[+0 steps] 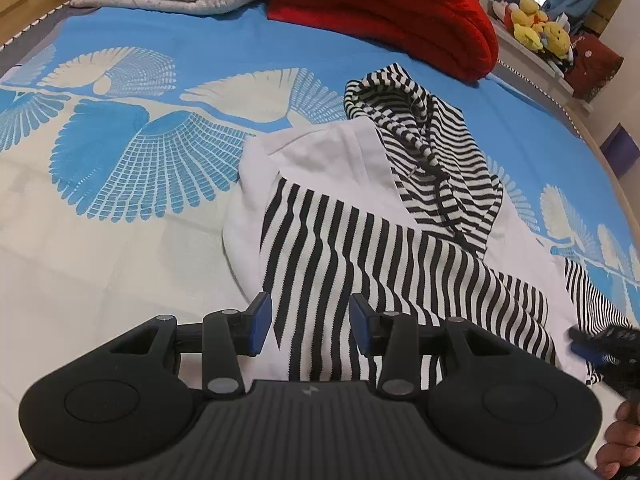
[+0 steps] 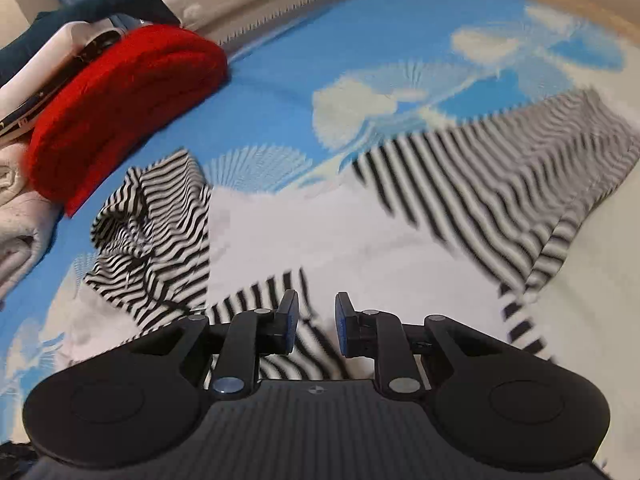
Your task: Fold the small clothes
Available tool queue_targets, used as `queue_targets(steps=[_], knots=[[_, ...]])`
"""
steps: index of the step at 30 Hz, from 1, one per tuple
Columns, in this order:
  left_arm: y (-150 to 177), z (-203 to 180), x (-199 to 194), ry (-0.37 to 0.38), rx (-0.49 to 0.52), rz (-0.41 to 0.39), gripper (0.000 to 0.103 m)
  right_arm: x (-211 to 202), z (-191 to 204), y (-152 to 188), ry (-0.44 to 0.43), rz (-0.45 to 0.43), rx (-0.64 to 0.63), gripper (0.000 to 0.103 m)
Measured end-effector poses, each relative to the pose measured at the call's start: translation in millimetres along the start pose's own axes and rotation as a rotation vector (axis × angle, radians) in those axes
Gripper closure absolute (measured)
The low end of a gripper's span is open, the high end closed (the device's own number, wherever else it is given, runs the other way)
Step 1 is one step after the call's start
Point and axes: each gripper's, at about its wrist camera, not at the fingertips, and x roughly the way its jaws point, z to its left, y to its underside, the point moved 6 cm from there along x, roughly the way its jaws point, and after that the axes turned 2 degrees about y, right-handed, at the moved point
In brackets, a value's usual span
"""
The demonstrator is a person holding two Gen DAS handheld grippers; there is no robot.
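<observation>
Blue patterned bedding (image 1: 120, 128) fills the left wrist view, with the striped hoodie (image 1: 360, 216) lying partly folded, one sleeve laid across its white body. The left gripper (image 1: 311, 322) hovers over that sleeve, jaws wide apart and empty. From the right wrist view, blurred, the right gripper (image 2: 317, 322) is moderately open above the hoodie, gripping nothing. Judged mid-fold; next likely needs grasping the other sleeve (image 2: 520, 184).

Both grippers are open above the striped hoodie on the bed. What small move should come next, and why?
Probably lower the left gripper and close it on the striped sleeve lying across the white body of the hoodie. Its jaws are open with that cloth between them, and the right gripper holds nothing.
</observation>
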Motion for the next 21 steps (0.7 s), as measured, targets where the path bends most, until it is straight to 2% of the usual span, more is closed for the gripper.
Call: queue_targets(steps=[2, 3, 4, 5, 7, 12, 15, 17, 21], knots=[[2, -2, 1, 0.0, 0.006, 0.005, 0.057, 18, -8, 10, -0.009, 0.12, 0.055, 0.082], [3, -3, 2, 0.001, 0.009, 0.008, 0.057, 28, -15, 17, 0.015, 0.19, 0.074, 0.082], [5, -4, 4, 0.004, 0.011, 0.015, 0.057, 33, -22, 24, 0.055, 0.237, 0.077, 0.082], [7, -4, 6, 0.009, 0.009, 0.025, 0.057, 34, -27, 25, 0.074, 0.245, 0.08, 0.082], [12, -5, 10, 0.021, 0.005, 0.046, 0.057, 31, -28, 20, 0.051, 0.234, 0.098, 0.081], [28, 0, 23, 0.035, 0.001, 0.107, 0.057, 11, -30, -10, 0.016, 0.113, 0.049, 0.081], [45, 11, 42, -0.056, 0.029, 0.209, 0.058, 6, -39, -21, 0.018, 0.086, 0.054, 0.081], [45, 8, 41, -0.079, 0.056, 0.198, 0.059, 1, -45, -29, 0.014, 0.073, 0.063, 0.079], [28, -20, 20, -0.083, 0.145, 0.068, 0.058, -4, -53, -39, 0.015, 0.047, 0.056, 0.076]])
